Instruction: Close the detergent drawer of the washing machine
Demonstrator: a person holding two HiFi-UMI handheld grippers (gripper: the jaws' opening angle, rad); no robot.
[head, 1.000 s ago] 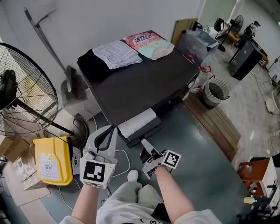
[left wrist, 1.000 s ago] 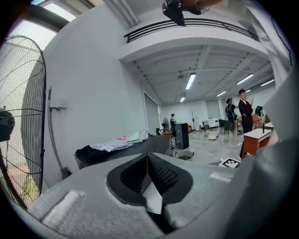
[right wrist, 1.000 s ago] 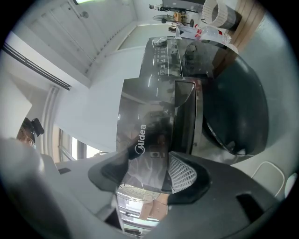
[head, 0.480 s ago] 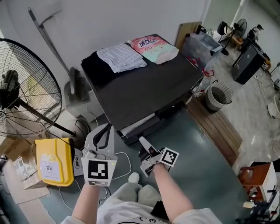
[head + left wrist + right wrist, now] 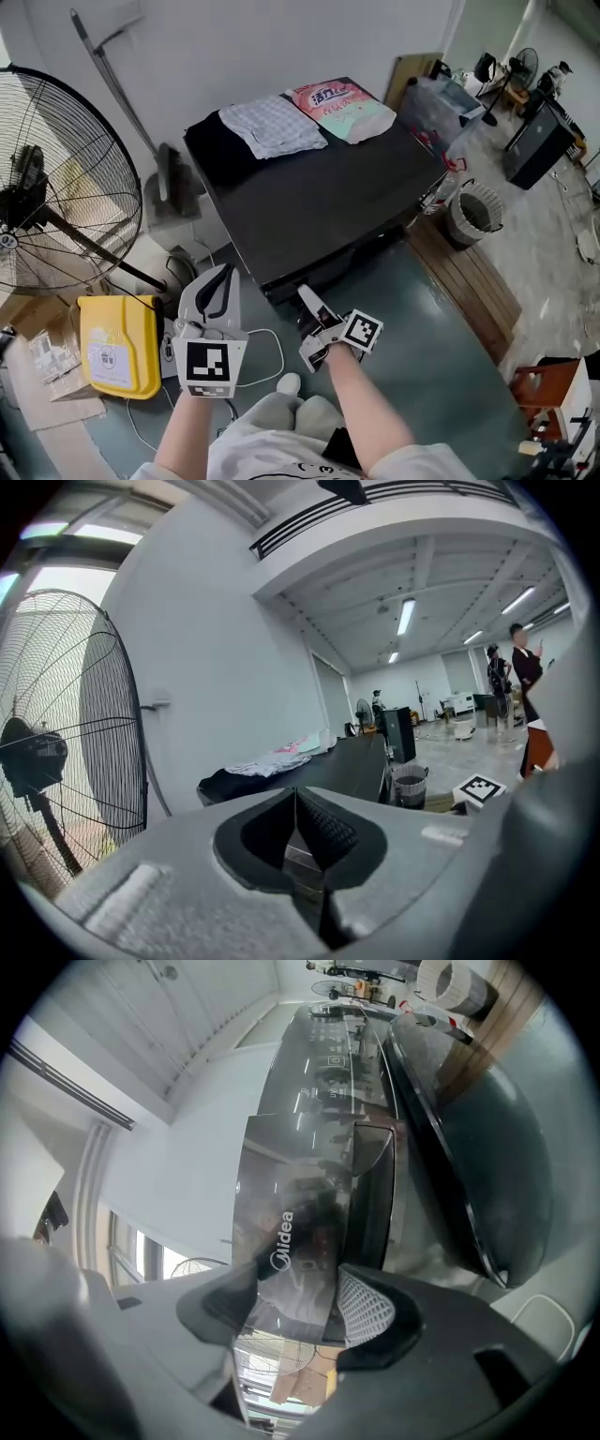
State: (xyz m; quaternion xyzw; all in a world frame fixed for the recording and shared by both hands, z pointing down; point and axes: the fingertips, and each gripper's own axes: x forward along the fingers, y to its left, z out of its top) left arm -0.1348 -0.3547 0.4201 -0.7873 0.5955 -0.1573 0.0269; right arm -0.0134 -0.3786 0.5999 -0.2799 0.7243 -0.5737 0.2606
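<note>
The black washing machine stands before me. Its detergent drawer sits pushed in at the front's upper left, with no white inside showing. My right gripper points at that drawer with its tips at the front. In the right gripper view the glossy drawer front with the Midea logo fills the space between the parted pads of the right gripper. My left gripper hangs left of the machine, above the floor. In the left gripper view the pads of the left gripper meet with nothing between them.
Folded clothes and a pink bag lie on the machine's top. A big standing fan and a yellow container are at the left. A bin and a wooden pallet are at the right. Cables lie by my feet.
The drawer has slid into the machine: its white inside showed a second ago and is now hidden. My right gripper followed it forward. The left gripper barely moved.
</note>
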